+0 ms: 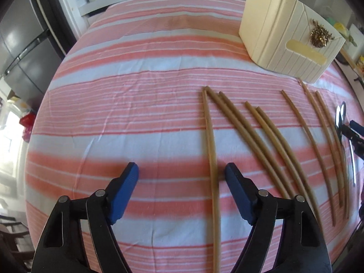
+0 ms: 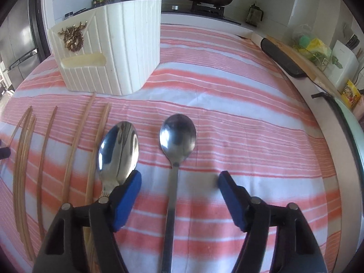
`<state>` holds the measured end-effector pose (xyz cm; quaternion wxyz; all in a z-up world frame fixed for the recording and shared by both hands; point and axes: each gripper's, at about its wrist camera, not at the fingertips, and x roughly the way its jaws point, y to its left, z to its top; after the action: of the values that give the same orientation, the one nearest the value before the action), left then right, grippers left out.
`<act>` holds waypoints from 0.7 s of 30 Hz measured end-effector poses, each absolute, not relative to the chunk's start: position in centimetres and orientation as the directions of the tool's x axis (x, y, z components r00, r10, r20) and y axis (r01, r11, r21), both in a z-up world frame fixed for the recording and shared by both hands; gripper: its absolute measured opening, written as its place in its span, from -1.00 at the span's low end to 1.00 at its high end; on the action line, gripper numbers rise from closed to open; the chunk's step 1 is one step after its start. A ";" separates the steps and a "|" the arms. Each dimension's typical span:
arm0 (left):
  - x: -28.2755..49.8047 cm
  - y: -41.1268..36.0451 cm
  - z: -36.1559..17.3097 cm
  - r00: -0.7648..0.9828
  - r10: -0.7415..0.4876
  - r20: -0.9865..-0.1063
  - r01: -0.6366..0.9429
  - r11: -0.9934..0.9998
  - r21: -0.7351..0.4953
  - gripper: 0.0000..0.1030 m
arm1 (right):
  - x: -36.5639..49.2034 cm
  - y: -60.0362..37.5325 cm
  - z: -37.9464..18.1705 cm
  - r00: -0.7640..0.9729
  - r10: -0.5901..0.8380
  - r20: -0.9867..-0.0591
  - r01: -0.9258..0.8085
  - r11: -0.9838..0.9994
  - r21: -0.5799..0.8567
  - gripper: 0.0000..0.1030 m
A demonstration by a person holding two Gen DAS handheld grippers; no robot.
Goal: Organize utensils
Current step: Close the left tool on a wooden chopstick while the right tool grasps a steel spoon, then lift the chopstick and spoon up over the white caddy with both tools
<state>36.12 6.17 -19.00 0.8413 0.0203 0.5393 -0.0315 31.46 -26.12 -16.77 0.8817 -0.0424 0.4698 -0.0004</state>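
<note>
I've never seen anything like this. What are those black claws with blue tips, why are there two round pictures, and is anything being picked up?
Each claw is a hand-held two-finger gripper with a wide-angle camera looking along its fingers, hence two bulging pictures. One view comes from the left gripper, the other from the right gripper. Both look down on a striped cloth with a cream holder, loose chopsticks and two spoons. The left straddles the leftmost chopstick; the right straddles the right spoon, beside the left spoon. Both are open; nothing is held yet.
</note>
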 end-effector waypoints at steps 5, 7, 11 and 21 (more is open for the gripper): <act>37.7 5.7 -19.2 0.429 -0.040 -0.902 0.076 0.997 -0.008 0.29 | 33.7 -25.9 -17.2 0.570 -0.042 -0.821 0.008 0.999 -0.046 0.32; 37.6 5.5 -19.1 0.445 -0.043 -0.894 0.080 0.997 -0.008 0.00 | 34.3 -26.1 -17.3 0.579 -0.051 -0.813 0.028 0.999 -0.042 0.19; 37.4 4.9 -18.9 0.479 -0.076 -0.875 0.108 0.994 -0.027 -0.88 | 34.3 -26.3 -17.1 0.601 -0.059 -0.797 0.042 0.998 -0.042 -0.30; 32.9 6.2 -13.0 0.626 -0.155 -0.764 0.098 0.988 -0.120 -0.91 | 29.1 -27.0 -10.0 0.732 0.125 -0.670 -0.068 0.991 0.111 -0.30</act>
<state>32.86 6.24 -12.98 0.9012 -0.0334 0.4264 -0.0701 29.07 -27.03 -10.00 0.9297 0.0395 0.3624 0.0519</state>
